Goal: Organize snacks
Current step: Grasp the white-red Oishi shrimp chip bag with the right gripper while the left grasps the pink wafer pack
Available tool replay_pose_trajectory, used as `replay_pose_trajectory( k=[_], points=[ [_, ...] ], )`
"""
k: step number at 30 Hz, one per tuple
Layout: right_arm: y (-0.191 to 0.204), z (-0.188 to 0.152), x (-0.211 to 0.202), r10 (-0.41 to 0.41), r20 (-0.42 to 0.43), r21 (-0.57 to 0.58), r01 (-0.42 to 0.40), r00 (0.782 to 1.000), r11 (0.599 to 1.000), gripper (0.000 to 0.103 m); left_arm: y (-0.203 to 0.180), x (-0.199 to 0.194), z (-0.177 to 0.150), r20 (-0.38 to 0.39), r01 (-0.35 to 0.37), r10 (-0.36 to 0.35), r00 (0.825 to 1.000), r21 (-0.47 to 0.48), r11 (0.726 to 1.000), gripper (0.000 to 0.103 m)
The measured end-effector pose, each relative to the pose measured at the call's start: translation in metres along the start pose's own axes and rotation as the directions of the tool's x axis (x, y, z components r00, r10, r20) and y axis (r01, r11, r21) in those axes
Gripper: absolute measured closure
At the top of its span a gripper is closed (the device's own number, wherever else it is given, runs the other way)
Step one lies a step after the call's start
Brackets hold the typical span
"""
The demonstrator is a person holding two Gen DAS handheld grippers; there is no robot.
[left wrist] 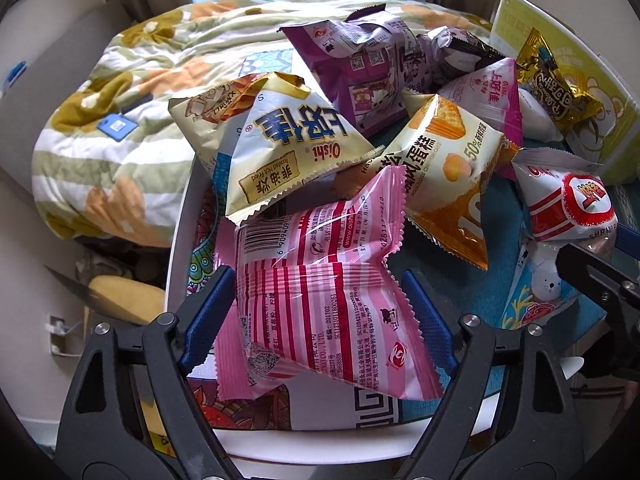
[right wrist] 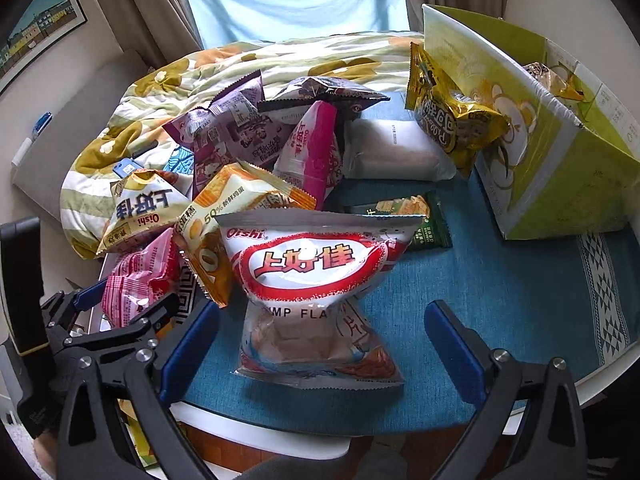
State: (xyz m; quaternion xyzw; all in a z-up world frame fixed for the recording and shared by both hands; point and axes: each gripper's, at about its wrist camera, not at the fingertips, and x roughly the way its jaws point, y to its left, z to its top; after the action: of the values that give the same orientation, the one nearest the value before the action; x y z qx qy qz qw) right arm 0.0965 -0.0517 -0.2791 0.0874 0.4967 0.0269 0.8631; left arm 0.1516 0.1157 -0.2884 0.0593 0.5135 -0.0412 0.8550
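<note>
Two spread claws — left claw (left wrist: 320, 304) flanking pink packet (left wrist: 316, 300), right claw (right wrist: 320, 344) flanking shrimp bag (right wrist: 312, 280).

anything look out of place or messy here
Yes: the snack packets lie in a jumbled heap on the table, overlapping at odd angles, while the green box holds barely any. Nothing looks torn or spilled.

A white table (right wrist: 608, 376) is carrying a teal cloth (right wrist: 500, 280) — a heap of snack bags is lying on it. The red-and-white shrimp-chip bag (right wrist: 312, 280) is sitting nearest, with a green packet (right wrist: 420, 220) lying flat behind it and a white pack (right wrist: 396, 148) farther back. A green box (right wrist: 560, 152) is standing at the right — a gold bag (right wrist: 448, 116) is leaning against it.
</note>
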Motion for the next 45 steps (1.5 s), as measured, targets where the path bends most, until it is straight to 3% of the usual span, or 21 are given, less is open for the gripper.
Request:
replay_pose_trajectory(
  k=[19,23,28,45],
  points=[
    [0.006,-0.003,0.026,-0.03,-0.02,-0.024,0.03,0.999,0.999,0.002,0.01,-0.013,-0.013,-0.036,0.079,-0.08,0.996,-0.009,0.997,0.036],
    [0.0,-0.005,0.029,-0.019,-0.037,-0.001,0.019,0.999,1.0,0.014,0.008,-0.018,-0.016,-0.035,0.084,-0.084,0.996,-0.014,0.996,0.037],
    [-0.003,-0.008,0.026,-0.003,-0.049,-0.022,0.002,0.999,1.0,0.042,0.002,-0.028,-0.018,-0.022,0.074,-0.075,0.997,-0.034,0.997,0.038],
    [-0.037,0.005,-0.042,0.058,0.039,-0.099,-0.054,0.998,0.994,0.046,-0.05,-0.102,0.0,0.096,0.051,-0.045,0.994,-0.066,0.997,0.039]
  ],
)
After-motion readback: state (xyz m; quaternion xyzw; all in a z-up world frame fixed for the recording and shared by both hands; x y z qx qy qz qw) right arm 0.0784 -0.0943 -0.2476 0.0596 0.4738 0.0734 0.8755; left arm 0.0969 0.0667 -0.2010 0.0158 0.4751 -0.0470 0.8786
